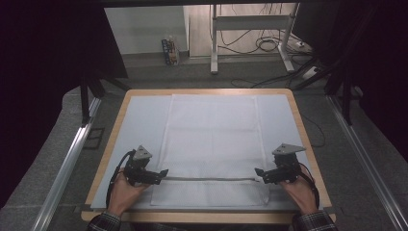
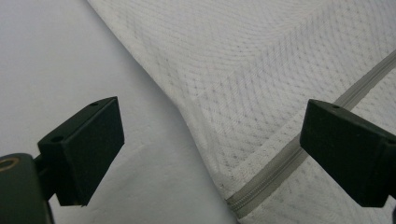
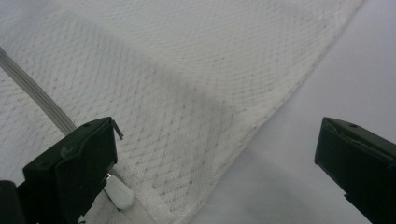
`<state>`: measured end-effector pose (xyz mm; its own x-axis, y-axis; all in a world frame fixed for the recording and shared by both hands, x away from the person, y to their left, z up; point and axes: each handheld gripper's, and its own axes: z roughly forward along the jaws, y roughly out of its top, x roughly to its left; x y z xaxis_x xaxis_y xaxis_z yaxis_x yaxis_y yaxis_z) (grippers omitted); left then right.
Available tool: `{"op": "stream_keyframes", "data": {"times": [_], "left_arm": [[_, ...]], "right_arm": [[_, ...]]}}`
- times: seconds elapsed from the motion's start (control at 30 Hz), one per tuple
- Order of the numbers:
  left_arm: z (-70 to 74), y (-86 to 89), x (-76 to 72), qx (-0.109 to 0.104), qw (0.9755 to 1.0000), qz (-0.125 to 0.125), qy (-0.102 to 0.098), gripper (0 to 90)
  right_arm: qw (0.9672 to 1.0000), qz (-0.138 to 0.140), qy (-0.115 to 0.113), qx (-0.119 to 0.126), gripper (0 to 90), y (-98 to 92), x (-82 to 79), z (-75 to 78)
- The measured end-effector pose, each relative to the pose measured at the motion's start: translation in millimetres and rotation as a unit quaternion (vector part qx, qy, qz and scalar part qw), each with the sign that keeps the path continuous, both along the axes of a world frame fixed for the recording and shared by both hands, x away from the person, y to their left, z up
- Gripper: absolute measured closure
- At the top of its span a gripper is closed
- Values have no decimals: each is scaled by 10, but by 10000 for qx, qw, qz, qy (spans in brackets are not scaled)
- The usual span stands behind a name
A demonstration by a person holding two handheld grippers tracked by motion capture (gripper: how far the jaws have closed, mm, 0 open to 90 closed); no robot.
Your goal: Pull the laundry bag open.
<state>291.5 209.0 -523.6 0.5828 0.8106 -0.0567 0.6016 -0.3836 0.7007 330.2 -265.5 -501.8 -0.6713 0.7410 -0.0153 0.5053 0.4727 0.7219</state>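
A white mesh bag (image 1: 211, 139) lies flat on the pale mat, and a grey zipper (image 1: 211, 179) runs across it near the front. My left gripper (image 1: 163, 173) sits at the zipper's left end with its jaws open. In the left gripper view its jaws (image 2: 210, 149) straddle the bag's edge (image 2: 243, 60) and the zipper end (image 2: 280, 172) without touching either. My right gripper (image 1: 257, 173) sits at the zipper's right end, also open. In the right gripper view the white zipper pull (image 3: 119, 196) lies just beside the left jaw of that gripper (image 3: 217, 172), not gripped.
The pale mat (image 1: 139, 125) covers a wooden table (image 1: 120, 115). Metal rails run along the left (image 1: 67, 163) and right (image 1: 365, 159) sides. Beyond the far edge stand a desk frame with cables (image 1: 250, 43) and a small box (image 1: 170, 50) on the floor.
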Motion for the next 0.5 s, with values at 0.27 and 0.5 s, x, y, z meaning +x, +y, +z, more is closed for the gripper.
{"op": "stream_keyframes", "data": {"times": [0.27,0.5], "left_arm": [[-3,-24,-9,149,9999,-22,-62,68],[-11,-29,-9,208,9998,-37,-73,68]], "right_arm": [[9998,214,22,-32,0,7,-36,23],[9989,432,152,-20,1,2,-125,42]]}}
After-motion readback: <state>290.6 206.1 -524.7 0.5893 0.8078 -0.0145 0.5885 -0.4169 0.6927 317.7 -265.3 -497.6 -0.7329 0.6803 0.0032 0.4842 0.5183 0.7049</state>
